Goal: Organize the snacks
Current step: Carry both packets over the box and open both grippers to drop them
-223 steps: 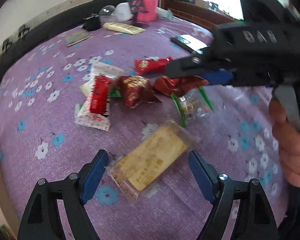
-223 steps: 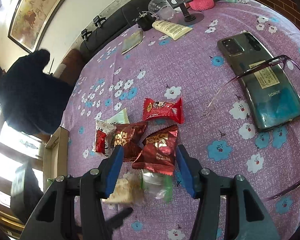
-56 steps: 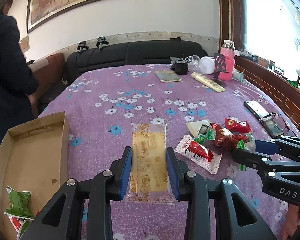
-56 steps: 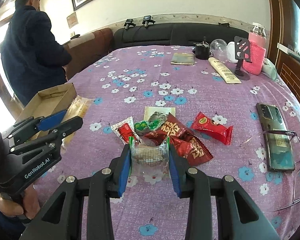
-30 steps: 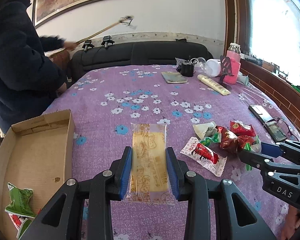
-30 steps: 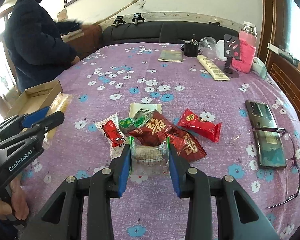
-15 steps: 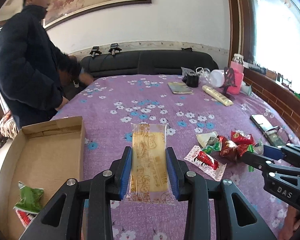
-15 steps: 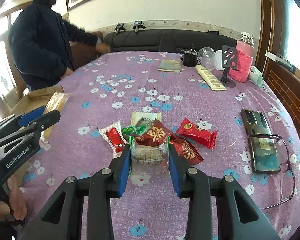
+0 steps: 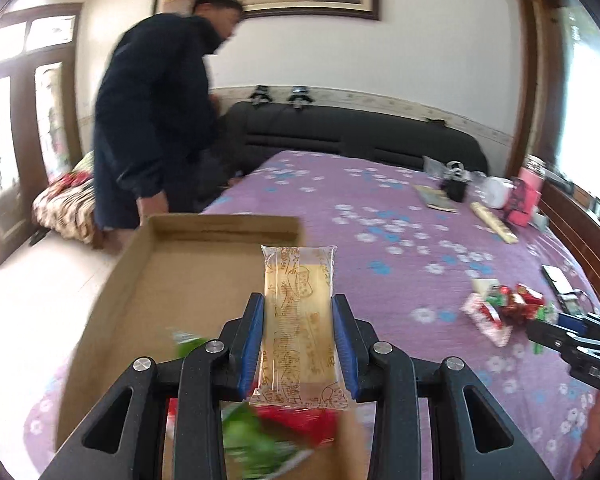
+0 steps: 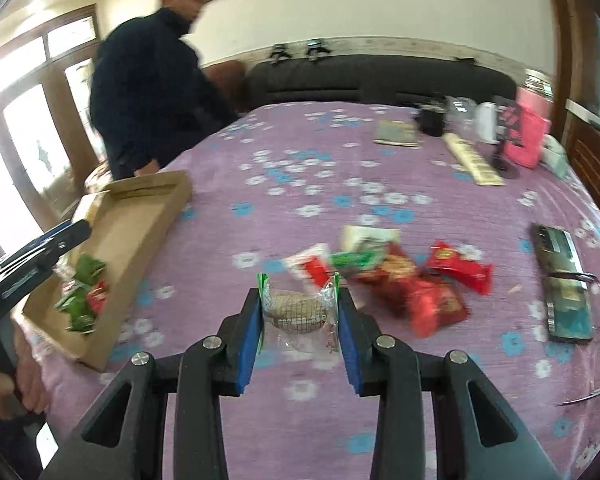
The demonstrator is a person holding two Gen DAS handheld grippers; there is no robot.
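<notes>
The left gripper clamps its blue-padded jaws on a long clear-wrapped yellow wafer bar, above the shallow brown cardboard tray at the purple flowered tablecloth's edge. Green and red packets lie at the tray's 6 o'clock end; its far half is bare. The right gripper pinches a clear-wrapped round biscuit. A heap of red, green and white snack packets lies at its 1 o'clock, a dark phone at 3 o'clock. A dark-jacketed man stands beyond the tray at 11 o'clock.
</notes>
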